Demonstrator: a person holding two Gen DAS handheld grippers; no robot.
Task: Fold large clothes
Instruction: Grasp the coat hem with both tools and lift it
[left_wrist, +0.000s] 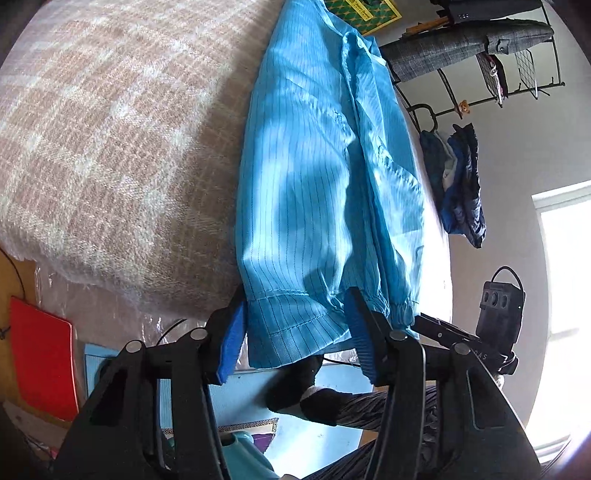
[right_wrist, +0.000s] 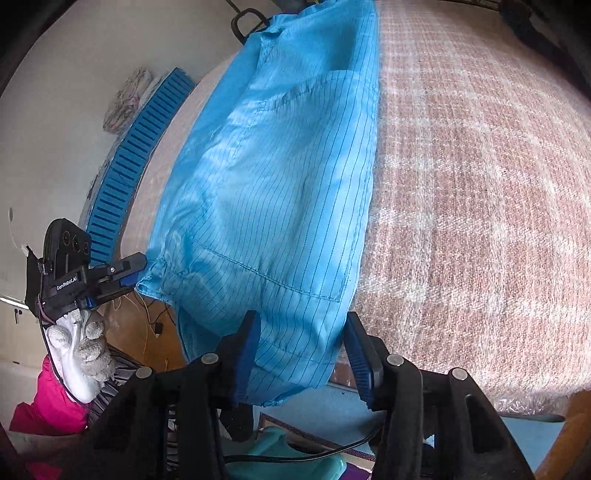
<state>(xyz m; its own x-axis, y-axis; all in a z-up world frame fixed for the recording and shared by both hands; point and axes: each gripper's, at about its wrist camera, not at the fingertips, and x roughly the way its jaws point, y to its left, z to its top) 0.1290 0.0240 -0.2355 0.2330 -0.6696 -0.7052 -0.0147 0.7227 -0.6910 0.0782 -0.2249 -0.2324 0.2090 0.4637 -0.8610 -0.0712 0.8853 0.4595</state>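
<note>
Both pairs of fingers stand wide, straddling the near hem of the blue garment (left_wrist: 317, 192) without pinching it — left gripper (left_wrist: 295, 339), right gripper (right_wrist: 301, 354). It lies lengthwise on the checked blanket (left_wrist: 110, 147), hem overhanging. Thin, light, probably slippery — best gripped at the stitched hem corners.

A pink-and-white checked blanket (left_wrist: 110, 129) covers the bed, with a red pad (left_wrist: 42, 354) on the floor beside it.

Garment (left_wrist: 325, 177) lies on blanket (left_wrist: 122, 147), ahead of left claw (left_wrist: 295, 339); hem hangs between its fingers. Right claw (right_wrist: 301, 354) likewise straddles hem; blanket stretches right.
</note>
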